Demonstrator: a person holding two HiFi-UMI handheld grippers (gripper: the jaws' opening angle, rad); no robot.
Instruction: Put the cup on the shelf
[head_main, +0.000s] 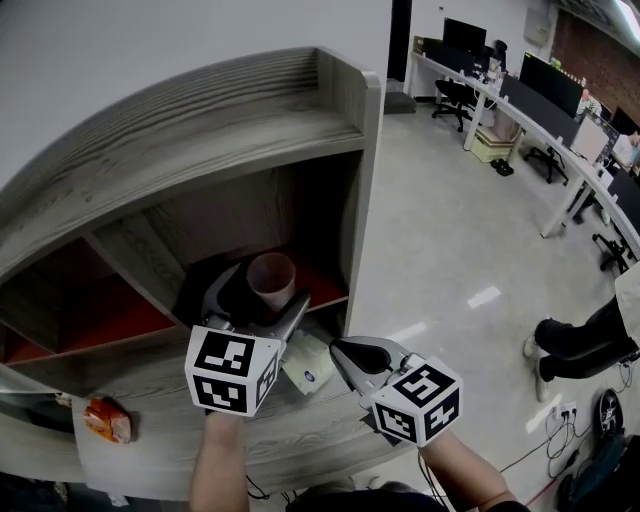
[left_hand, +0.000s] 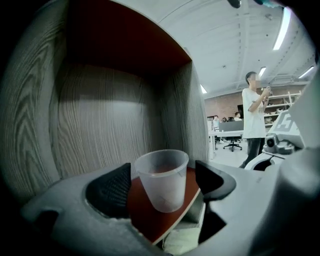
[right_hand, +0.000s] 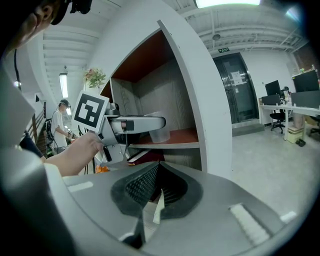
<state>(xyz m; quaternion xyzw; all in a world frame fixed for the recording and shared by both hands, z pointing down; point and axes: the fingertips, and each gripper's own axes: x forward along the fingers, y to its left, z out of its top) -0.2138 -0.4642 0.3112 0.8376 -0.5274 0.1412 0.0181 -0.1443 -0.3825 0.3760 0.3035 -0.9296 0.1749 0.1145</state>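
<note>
A translucent plastic cup (head_main: 271, 278) stands upright on the red shelf board (head_main: 322, 287) in the right compartment of the grey wooden shelf unit (head_main: 200, 120). My left gripper (head_main: 262, 296) is open, one finger on each side of the cup (left_hand: 162, 180), with gaps between both pads and its wall. The cup rests near the front edge of the red board (left_hand: 150, 217). My right gripper (head_main: 336, 350) hangs lower and to the right, in front of the shelf, shut with nothing in it. From the right gripper view, the left gripper (right_hand: 145, 123) and the cup (right_hand: 159, 134) show at the shelf opening.
An orange packet (head_main: 107, 420) and a white packet (head_main: 308, 365) lie on the lower wooden board. Office desks with monitors (head_main: 540, 90) line the far right. A person's legs (head_main: 575, 345) are at the right, and another person (left_hand: 254, 120) stands in the room behind.
</note>
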